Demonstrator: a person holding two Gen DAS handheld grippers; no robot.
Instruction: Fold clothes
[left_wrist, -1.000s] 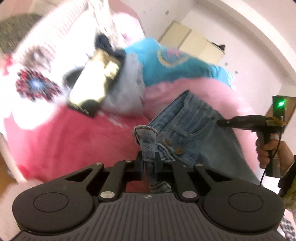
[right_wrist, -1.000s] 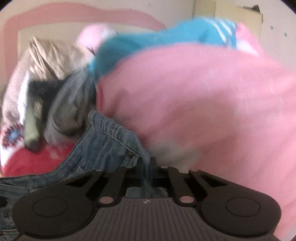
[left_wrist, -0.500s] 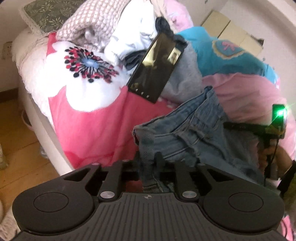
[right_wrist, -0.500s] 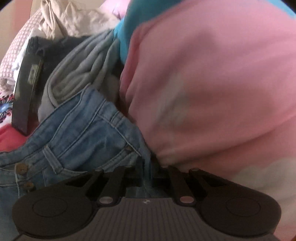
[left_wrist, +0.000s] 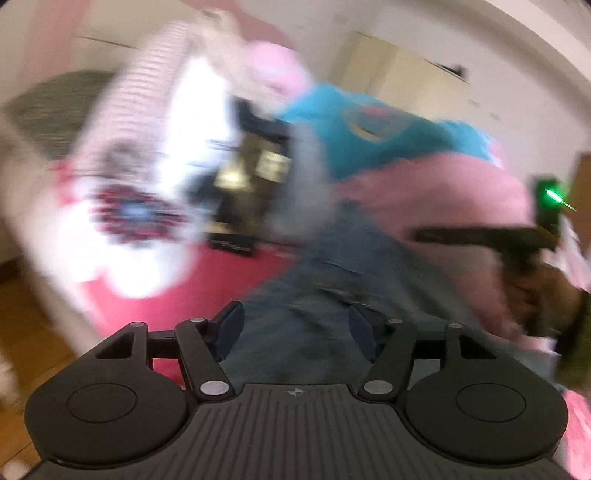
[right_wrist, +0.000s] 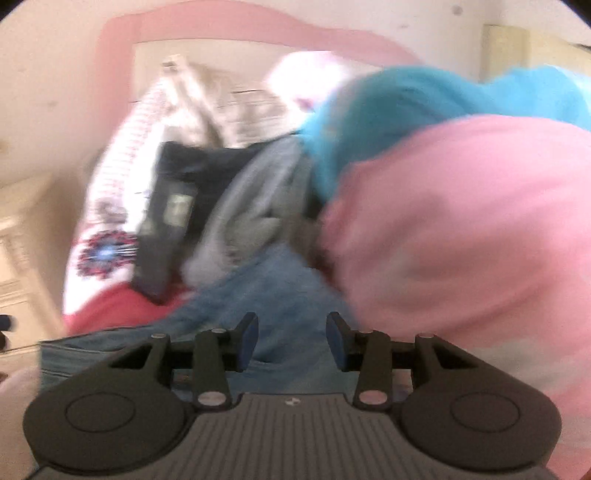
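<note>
Both views badly smeared by motion, fine detail lost.

Left gripper (left_wrist: 295, 334): released, jaws standing wide apart after just having been opening, blue pads clear of cloth on both sides. Only the jeans (left_wrist: 332, 280) visible through the gap, lying below and beyond the pads, nothing pinched. Jeans spread flat on the bed, partly on a red and white bedspread (left_wrist: 177, 295) with a dark flower print, partly against a pink blanket (left_wrist: 436, 188) bulging on the right.

Right gripper (right_wrist: 291, 338): likewise released, jaws parted after just having been opening, gap a little narrower than on the left. Jeans (right_wrist: 280, 295) seen between and under the pads, not clamped. Seen from the left wrist camera, the right gripper (left_wrist: 424, 235) reaching in from the right edge above the far side of the jeans, held in a hand (left_wrist: 532, 291), a green light (left_wrist: 550, 194) glowing on its body.

Behind the jeans, a heap of unfolded clothes: a grey garment (right_wrist: 255, 206) just beyond the denim, a turquoise top (right_wrist: 406, 103) higher up against the pink blanket (right_wrist: 461, 229), a dark garment (right_wrist: 199, 166), and checked and pale cloth further back. A dark flat rectangular thing (right_wrist: 162, 229) leaning among the clothes, left of the grey garment; too blurred to say what. Wooden floor (left_wrist: 29, 332) at the lower left of the left view.
</note>
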